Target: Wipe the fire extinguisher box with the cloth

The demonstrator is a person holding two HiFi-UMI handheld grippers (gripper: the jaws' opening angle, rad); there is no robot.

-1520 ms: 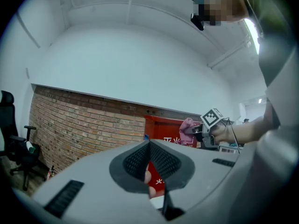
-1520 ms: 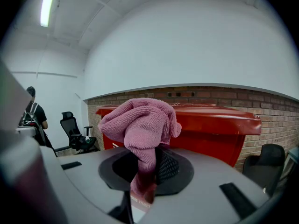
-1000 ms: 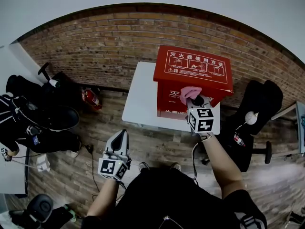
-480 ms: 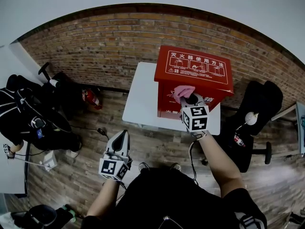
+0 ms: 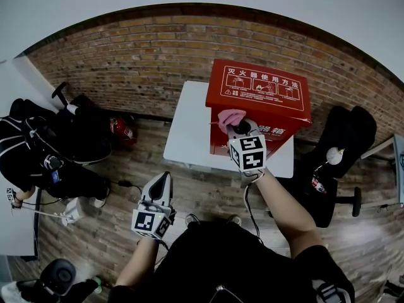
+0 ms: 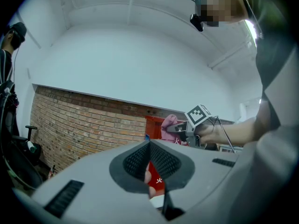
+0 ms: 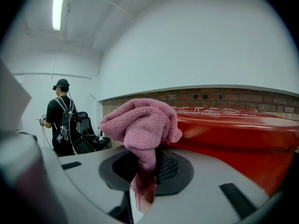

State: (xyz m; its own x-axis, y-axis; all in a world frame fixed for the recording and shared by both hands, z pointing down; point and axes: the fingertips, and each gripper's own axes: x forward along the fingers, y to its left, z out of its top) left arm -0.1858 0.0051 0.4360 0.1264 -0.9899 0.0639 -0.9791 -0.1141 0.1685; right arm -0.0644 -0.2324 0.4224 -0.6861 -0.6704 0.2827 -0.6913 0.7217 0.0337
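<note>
A red fire extinguisher box (image 5: 257, 92) with white print on its lid stands on a white table (image 5: 189, 131) by the brick wall. My right gripper (image 5: 235, 125) is shut on a pink cloth (image 5: 230, 117), which is pressed to the box's front face near its left end. In the right gripper view the pink cloth (image 7: 142, 125) bunches above the jaws, with the red box (image 7: 238, 129) just to its right. My left gripper (image 5: 160, 190) hangs low over the floor, away from the table, jaws together and holding nothing; its own view shows the box (image 6: 154, 125) and the cloth (image 6: 168, 125) far ahead.
A black office chair (image 5: 344, 150) stands right of the table. Bags and a second person (image 5: 38, 163) in dark clothes are at the left; that person (image 7: 60, 115) also shows in the right gripper view. The floor is wood planks (image 5: 208, 201).
My right gripper has slid the cloth leftward along the box's front face. The person at the left has shifted. The left gripper has stayed put.
</note>
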